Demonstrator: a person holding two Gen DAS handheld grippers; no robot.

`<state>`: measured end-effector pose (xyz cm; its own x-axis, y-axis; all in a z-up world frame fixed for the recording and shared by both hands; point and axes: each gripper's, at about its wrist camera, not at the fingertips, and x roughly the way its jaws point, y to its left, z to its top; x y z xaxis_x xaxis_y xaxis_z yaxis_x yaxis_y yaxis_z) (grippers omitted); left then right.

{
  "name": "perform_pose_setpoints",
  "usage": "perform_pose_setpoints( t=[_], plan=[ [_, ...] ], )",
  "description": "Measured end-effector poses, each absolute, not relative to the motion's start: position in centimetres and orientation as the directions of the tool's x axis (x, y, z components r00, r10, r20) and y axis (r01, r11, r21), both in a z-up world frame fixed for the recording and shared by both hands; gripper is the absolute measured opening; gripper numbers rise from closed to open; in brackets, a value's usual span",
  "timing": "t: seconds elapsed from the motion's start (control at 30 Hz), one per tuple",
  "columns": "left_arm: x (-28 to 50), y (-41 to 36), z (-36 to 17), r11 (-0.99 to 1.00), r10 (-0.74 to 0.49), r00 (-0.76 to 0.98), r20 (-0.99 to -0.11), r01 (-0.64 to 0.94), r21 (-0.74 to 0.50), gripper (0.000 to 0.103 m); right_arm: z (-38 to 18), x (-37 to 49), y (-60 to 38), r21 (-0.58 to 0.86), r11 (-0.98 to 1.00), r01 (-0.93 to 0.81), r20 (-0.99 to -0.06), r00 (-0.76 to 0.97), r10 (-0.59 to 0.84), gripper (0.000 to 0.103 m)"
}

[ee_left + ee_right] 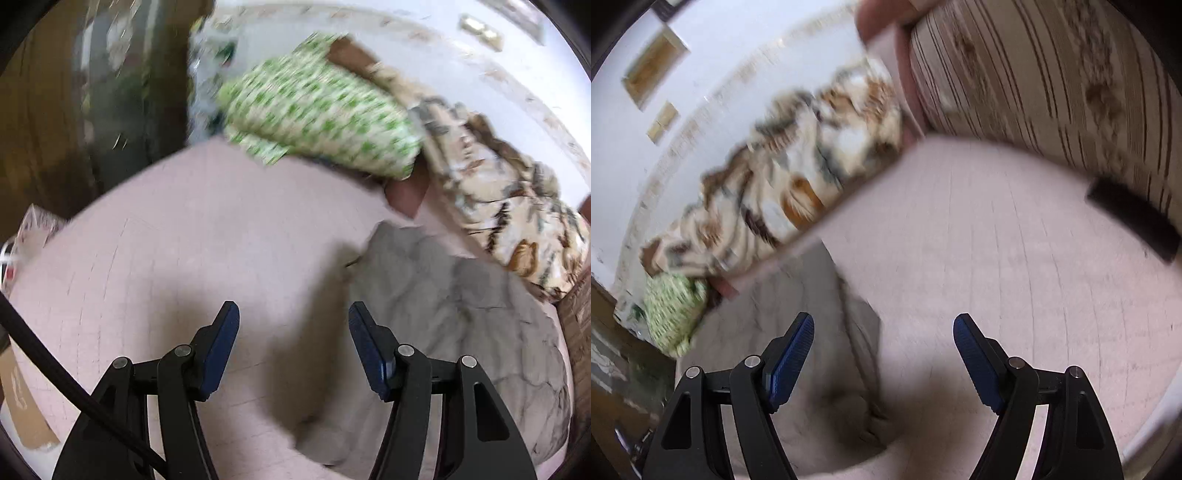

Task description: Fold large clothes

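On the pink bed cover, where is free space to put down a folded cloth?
Free: the pink cover left of the grey garment, below the green-patterned pillow; also the wide patch between the garment and the dark flat object. Crowded: the far edge, with the pillow and the brown-patterned blanket.

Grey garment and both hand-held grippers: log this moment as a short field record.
surface: pale pink bedsheet
garment: grey garment, crumpled on the sheet, not visibly folded
left hand-held gripper: open, nothing between the jaws, garment on its right
right hand-held gripper: open, empty, over the garment's edge
behind: green-patterned pillow, leaf-print bedding
image quality: motion-blurred
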<state>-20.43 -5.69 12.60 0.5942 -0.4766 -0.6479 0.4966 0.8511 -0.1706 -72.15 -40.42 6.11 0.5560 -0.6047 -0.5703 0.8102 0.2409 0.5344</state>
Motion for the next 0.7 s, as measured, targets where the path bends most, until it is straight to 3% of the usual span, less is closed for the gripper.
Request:
perform_pose_setpoints(
  t=[0.13, 0.3, 0.53, 0.7],
  plan=[
    [-26.7, -10.8, 13.7, 0.753, -0.571, 0.577, -0.584, 0.652, -0.09, 0.062, 7.3, -67.6, -38.6, 0.475, 0.389, 0.789, -0.541, 0.611, -0.578, 0.082],
    [-34.2, -17.5, 10.9, 0.597, -0.629, 0.467, -0.621, 0.803, -0.001, 0.062, 7.6, -59.2, -35.5, 0.34, 0.575, 0.745, -0.568, 0.649, -0.506, 0.082],
    [-37.3, -21.9, 7.6, 0.548, -0.573, 0.496, -0.652, 0.824, 0.146, 0.063, 5.8, -51.5, -33.1, 0.217, 0.684, 0.696, -0.619, 0.64, -0.455, 0.083],
    [-36.7, -22.2, 5.4, 0.563, -0.537, 0.47, -0.7, 0.818, 0.117, 0.067, 2.5, -50.0, -34.4, 0.231, 0.661, 0.714, -0.693, 0.598, -0.403, 0.084]
  ],
)
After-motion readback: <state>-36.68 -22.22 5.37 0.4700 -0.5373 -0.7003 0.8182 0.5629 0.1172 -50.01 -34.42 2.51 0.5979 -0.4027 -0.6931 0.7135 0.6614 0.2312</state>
